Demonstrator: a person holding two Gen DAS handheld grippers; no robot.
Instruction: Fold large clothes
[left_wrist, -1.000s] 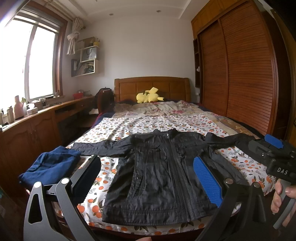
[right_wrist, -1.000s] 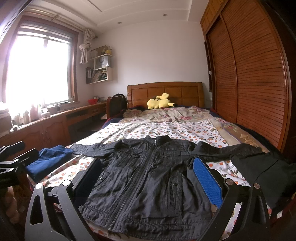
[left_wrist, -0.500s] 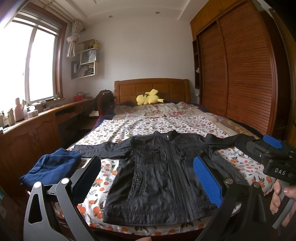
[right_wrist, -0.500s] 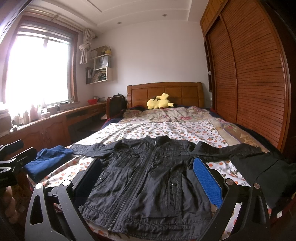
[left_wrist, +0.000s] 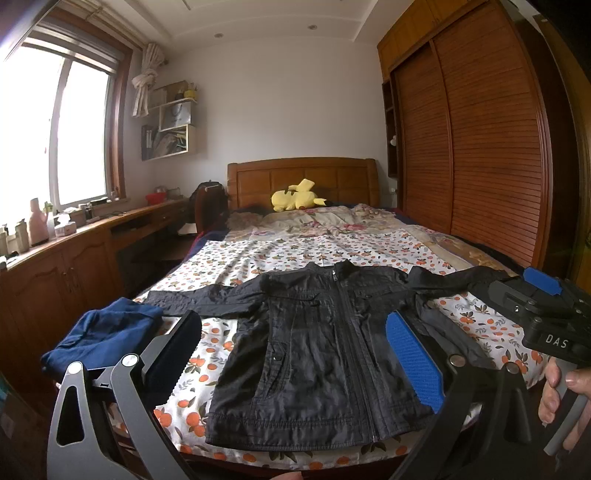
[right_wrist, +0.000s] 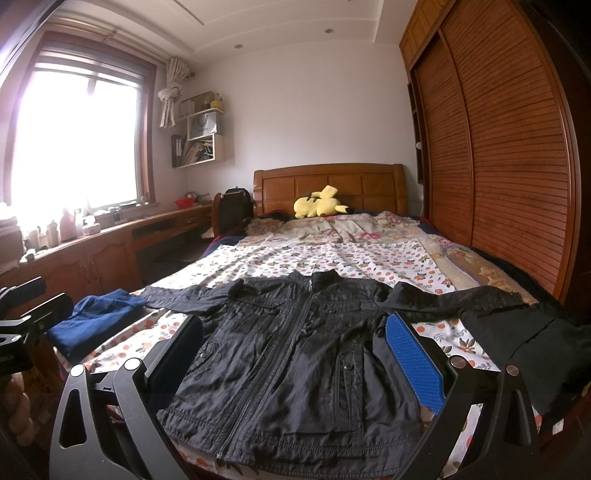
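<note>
On the bed (left_wrist: 295, 251), just ahead of both claws, we see the black jacket (left_wrist: 325, 350) spread flat and zipped, collar toward the headboard, sleeves out sideways. Our left claw (left_wrist: 291, 354) and right claw (right_wrist: 291, 354) both gape wide, holding nothing. Each sleeve (right_wrist: 454, 299) lies crosswise; we judge the right claw nearer this one.

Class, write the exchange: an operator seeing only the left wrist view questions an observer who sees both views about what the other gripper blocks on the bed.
Operator: What lies behind the right gripper at the bed's edge?
Observer: A second black garment, at the black jacket's sleeve end.
Operator: Is that gripper open?
Observer: Yes, its jaws stand wide apart, holding nothing.
</note>
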